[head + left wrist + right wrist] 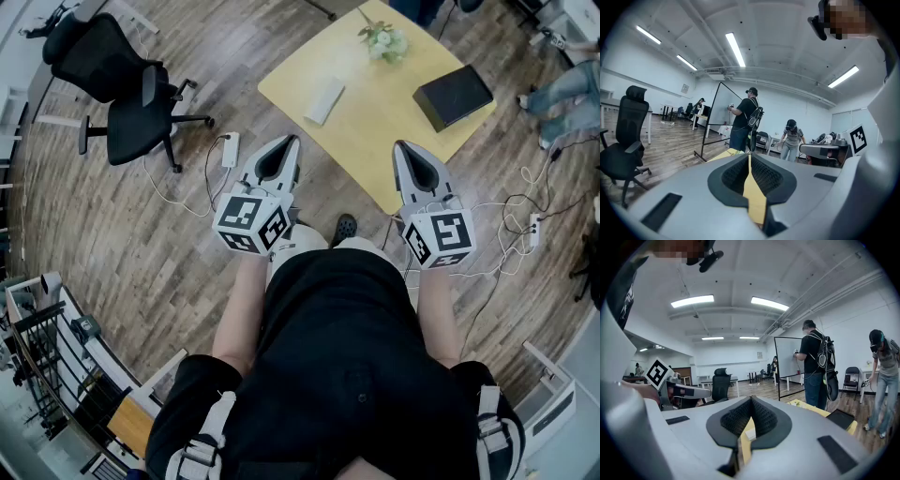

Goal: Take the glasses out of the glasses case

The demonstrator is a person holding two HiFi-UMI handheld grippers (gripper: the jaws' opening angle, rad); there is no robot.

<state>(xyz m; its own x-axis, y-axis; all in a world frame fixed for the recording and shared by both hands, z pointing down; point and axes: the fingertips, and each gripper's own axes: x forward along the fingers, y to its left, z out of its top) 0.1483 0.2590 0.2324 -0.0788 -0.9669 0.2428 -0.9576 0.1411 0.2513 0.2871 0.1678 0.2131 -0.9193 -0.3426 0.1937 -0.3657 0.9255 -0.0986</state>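
A black glasses case (452, 96) lies closed on the right part of the yellow table (375, 122); no glasses show. The right gripper view catches the case (840, 418) at the lower right. My left gripper (292, 142) hangs in the air just off the table's near left edge, jaws together with nothing between them (749, 155). My right gripper (400, 146) hovers at the table's near right edge, well short of the case, and is shut and empty as well (751, 399).
A white flat object (324, 99) and a small bunch of flowers (385, 41) also sit on the table. A black office chair (127, 103) stands to the left, with a power strip (230, 148) and cables on the wooden floor. Other people (744, 117) stand beyond the table.
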